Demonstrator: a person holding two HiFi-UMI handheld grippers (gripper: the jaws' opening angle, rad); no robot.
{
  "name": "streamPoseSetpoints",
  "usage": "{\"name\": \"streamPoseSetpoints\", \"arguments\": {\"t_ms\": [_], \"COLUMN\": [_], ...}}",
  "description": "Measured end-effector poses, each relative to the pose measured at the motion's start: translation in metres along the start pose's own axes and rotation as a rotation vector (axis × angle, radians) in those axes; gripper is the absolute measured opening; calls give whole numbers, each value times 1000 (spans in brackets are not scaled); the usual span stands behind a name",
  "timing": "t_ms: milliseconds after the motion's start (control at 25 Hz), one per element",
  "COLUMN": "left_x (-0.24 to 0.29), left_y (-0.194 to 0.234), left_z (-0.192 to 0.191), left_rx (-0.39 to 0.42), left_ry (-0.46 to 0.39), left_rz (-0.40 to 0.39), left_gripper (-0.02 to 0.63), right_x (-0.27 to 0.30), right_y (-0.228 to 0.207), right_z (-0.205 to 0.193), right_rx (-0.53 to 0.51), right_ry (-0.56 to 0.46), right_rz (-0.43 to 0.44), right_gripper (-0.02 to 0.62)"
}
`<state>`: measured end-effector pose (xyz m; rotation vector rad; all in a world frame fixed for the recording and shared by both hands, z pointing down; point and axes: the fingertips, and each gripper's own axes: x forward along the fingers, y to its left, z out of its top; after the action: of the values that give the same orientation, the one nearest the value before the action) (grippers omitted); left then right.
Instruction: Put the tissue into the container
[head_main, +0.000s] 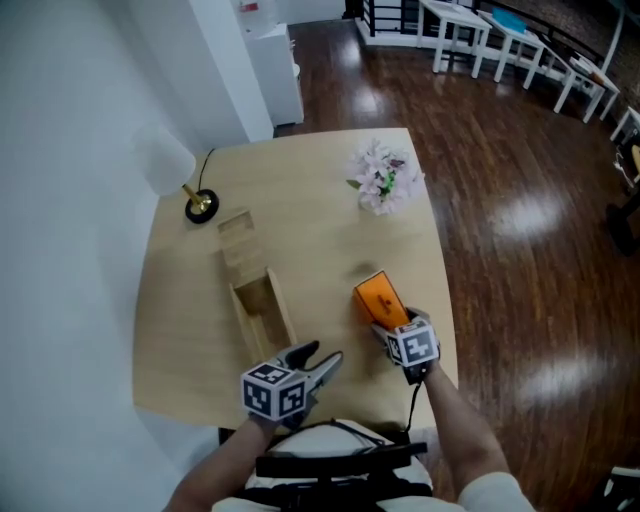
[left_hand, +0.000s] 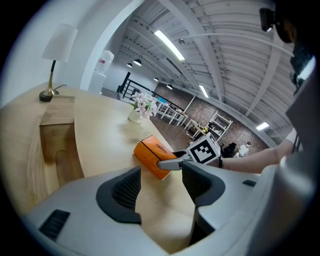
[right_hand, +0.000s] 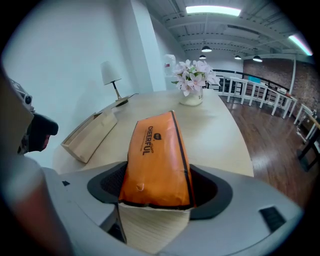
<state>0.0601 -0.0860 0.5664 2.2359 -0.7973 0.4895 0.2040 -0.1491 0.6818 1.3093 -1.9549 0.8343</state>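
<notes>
Lamp (head_main: 200, 205) w/ white shade stands at the far-left corner of the pale wood table (head_main: 330, 230). Just right of it a flat wooden lid (head_main: 237, 240) lies on the tabletop, touching the far end of the container (head_main: 262, 305). That's a long, open-topped wooden box, set lengthwise away from the person; what shows of the inside is bare wood. In the L gripper view the container (left_hand: 57, 145) runs along the left side, well apart from the jaws.

L gripper (head_main: 325, 362) is next, over the table's near edge, just right of the container's near end. Its jaws are spread w/ only bare tabletop btwn them, so it holds nothing. Its marker cube (head_main: 272, 390) sits toward the person.

Tissue pack (head_main: 380, 298) lies on the table right of the container and apart from it, not inside. It's orange w/ black print on top. R gripper (head_main: 388, 325) has it by the near end. In the R gripper view the tissue pack (right_hand: 157, 160) fills the gap, and both pads sit against its sides, pinching it. R gripper's marker cube (head_main: 413, 345) faces up, w/ the person's forearm behind it.

Flowers (head_main: 383, 178), pink and white, stand at the table's far-right corner, well apart from the pack. Beyond the right edge is dark wood floor (head_main: 520, 220), w/ white chairs (head_main: 520, 45) at the top right.
</notes>
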Motion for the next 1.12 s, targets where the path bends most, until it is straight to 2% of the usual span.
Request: {"name": "streamPoseSetpoints", "arguments": {"t_ms": [160,680,1120], "left_x": [-7,-33,-73], "left_y": [3,14,25], "left_z": [2,16,34], "left_rx": [-9,-17,13], "left_ry": [-19,-103,-169], "left_rz": [7,37,56], "left_gripper": [262,262,261], "right_x": [-8,-52,-80], "right_y": [-3,-15,26], "right_z": [0,16,58], "right_rx": [42,170,164], "right_ry": [-8,-82,-172], "right_rz": [-31,-102,-99], "right_gripper": [359,356,356]}}
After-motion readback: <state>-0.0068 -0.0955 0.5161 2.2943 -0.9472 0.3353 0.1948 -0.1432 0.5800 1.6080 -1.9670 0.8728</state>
